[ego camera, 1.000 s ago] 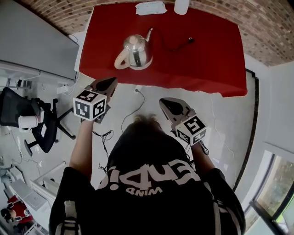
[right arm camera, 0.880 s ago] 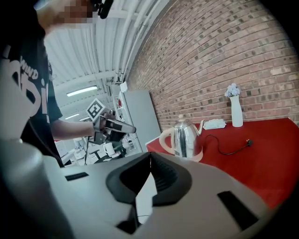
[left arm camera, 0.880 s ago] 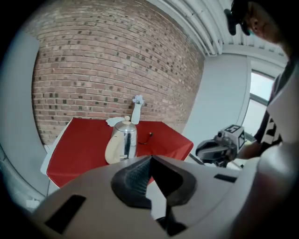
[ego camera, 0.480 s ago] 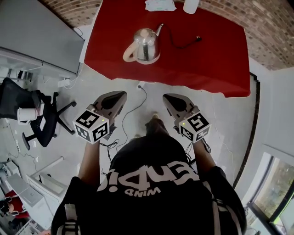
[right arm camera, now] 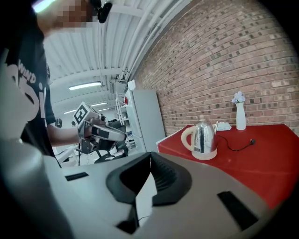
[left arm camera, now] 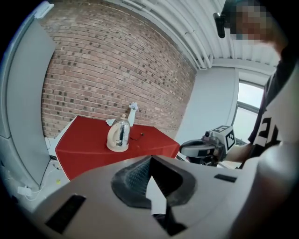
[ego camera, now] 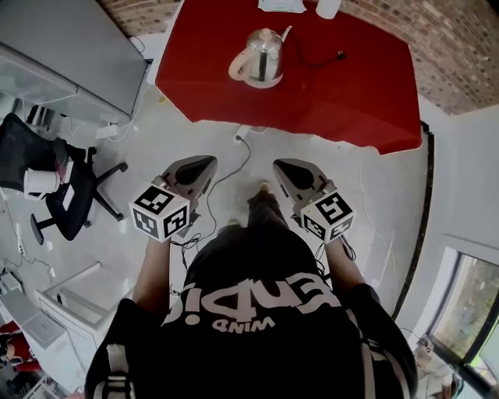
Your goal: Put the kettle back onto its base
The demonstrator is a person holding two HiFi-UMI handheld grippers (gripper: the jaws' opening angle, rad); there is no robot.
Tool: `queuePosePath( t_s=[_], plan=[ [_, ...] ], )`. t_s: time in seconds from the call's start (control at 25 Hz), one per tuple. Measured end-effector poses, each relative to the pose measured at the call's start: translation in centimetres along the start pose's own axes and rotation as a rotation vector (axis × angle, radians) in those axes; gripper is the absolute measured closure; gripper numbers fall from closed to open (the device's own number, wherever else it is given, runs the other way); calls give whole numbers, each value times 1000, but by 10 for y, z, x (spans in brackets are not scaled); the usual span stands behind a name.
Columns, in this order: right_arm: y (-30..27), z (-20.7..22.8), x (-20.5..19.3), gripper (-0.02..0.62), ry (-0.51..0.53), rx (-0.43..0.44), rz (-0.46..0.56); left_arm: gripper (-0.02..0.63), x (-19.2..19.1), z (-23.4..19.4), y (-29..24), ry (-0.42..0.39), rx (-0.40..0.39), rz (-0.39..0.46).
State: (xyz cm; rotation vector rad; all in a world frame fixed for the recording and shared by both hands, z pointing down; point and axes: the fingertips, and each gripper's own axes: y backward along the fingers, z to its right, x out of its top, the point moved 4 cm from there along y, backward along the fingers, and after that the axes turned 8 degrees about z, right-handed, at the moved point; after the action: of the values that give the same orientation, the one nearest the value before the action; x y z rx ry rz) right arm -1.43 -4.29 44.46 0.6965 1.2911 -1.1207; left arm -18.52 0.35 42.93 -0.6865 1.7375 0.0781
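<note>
A steel kettle (ego camera: 261, 58) with a cream handle stands upright on its cream base (right arm camera: 204, 155) near the left front of the red table (ego camera: 351, 93). It also shows in the left gripper view as the kettle (left arm camera: 118, 135) and in the right gripper view as the kettle (right arm camera: 203, 137). Both grippers hang over the floor, well short of the table. My left gripper (ego camera: 207, 161) is shut and empty, and so is my right gripper (ego camera: 278, 164). Seen from their own cameras, the left gripper (left arm camera: 150, 158) and the right gripper (right arm camera: 150, 154) have their pads meeting with nothing between.
A black cord with a loose plug (ego camera: 340, 55) lies on the table right of the kettle. A white vase (right arm camera: 240, 116) and a white cloth (ego camera: 281, 6) sit at the back edge. A grey cabinet (ego camera: 70, 54) and an office chair (ego camera: 54, 203) stand at left. A cable (ego camera: 234, 167) trails over the floor.
The person has stepped back from the table: the table and kettle have slid toward the top of the head view. Both grippers have drawn away from the table edge, still shut.
</note>
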Motion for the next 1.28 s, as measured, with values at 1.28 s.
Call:
queuePosePath(
  t_s=[1.28],
  plan=[
    [99,-108,-14,572,18,-8,60,598,-50,117,64,-115,7,40]
  ],
)
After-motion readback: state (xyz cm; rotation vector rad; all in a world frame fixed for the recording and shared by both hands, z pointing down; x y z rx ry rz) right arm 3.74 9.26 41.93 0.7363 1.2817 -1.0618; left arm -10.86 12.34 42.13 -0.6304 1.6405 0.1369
